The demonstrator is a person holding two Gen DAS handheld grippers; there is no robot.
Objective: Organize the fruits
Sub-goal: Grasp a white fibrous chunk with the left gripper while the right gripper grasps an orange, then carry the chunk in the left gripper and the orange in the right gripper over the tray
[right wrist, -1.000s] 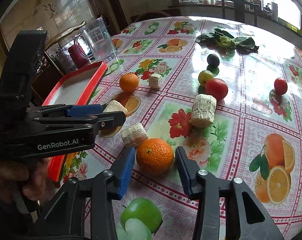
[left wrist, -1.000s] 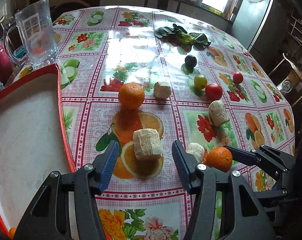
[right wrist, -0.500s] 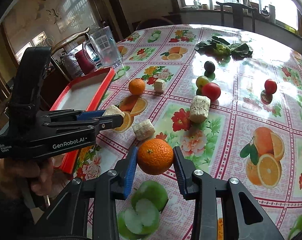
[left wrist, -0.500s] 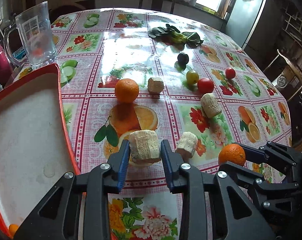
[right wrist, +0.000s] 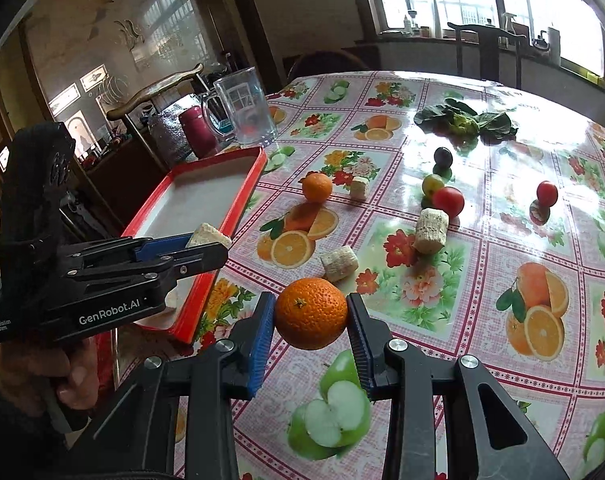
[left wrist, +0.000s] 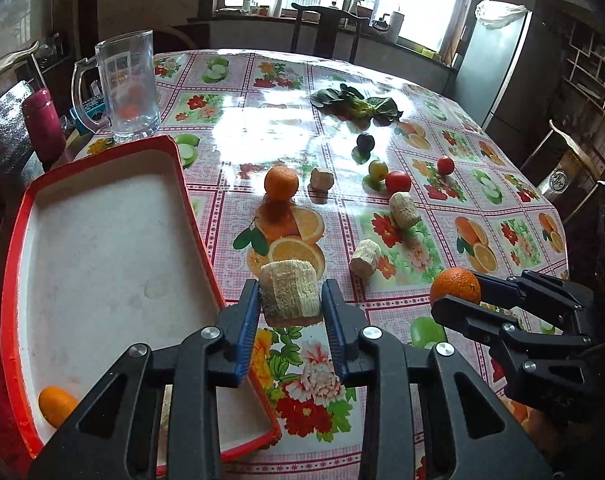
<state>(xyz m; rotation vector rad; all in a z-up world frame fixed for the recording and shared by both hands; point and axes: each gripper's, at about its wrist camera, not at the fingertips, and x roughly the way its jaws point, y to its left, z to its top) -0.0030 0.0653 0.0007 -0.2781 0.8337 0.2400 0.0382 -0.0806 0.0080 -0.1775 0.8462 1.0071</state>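
My left gripper [left wrist: 290, 300] is shut on a pale ribbed fruit chunk [left wrist: 289, 293] and holds it above the table beside the red tray [left wrist: 18, 248]. It also shows in the right wrist view [right wrist: 206, 240], by the tray's right rim. My right gripper [right wrist: 310, 314] is shut on an orange [right wrist: 310, 313], lifted off the table; it shows in the left wrist view [left wrist: 455, 285] too. One orange [left wrist: 55, 404] lies in the tray's near corner. Another orange [left wrist: 281, 182], pale chunks [left wrist: 364, 257] [left wrist: 403, 209] [left wrist: 321, 178], tomatoes [left wrist: 397, 181] [left wrist: 445, 164], a green fruit [left wrist: 377, 169] and a dark fruit [left wrist: 365, 142] lie on the table.
A glass mug [left wrist: 128, 88] stands behind the tray, with a red flask [left wrist: 42, 120] left of it. Leafy greens [left wrist: 358, 104] lie at the far side. The flowered tablecloth [left wrist: 262, 92] carries printed fruit pictures. Chairs ring the table.
Both grippers closed on their items, the left on the pale chunk and the right on the orange, and lifted them off the table. The left gripper moved closer to the tray.
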